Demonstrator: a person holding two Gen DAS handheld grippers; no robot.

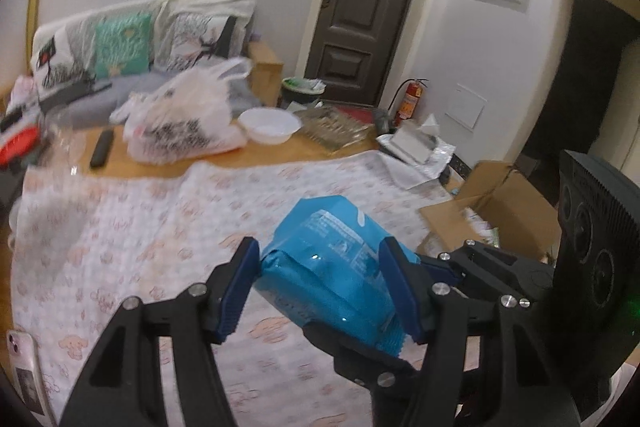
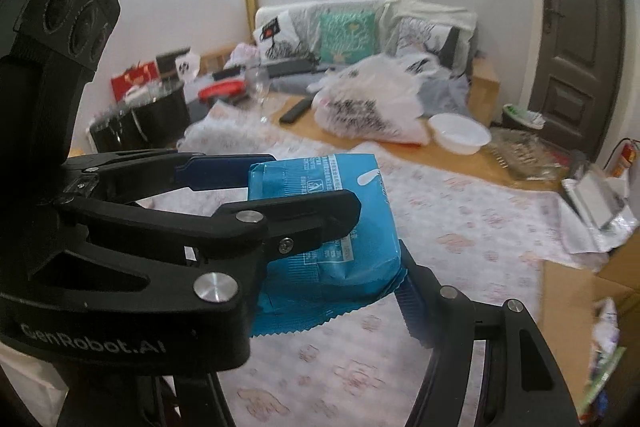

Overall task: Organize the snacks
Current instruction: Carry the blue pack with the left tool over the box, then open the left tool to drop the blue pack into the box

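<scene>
The blue snack packet (image 1: 328, 267), a soft glossy pillow pack with crimped, zigzag ends, hung above the patterned cloth (image 1: 160, 211), pinched between the ribbed blue pads (image 1: 236, 291) of the left gripper (image 1: 320, 291). Too hard a squeeze might have crushed what was inside.

In the right wrist view, the right gripper (image 2: 340, 263) clamped the same packet (image 2: 352, 211) crosswise. Pulling the two apart could have torn the film, or let it slide free.
</scene>
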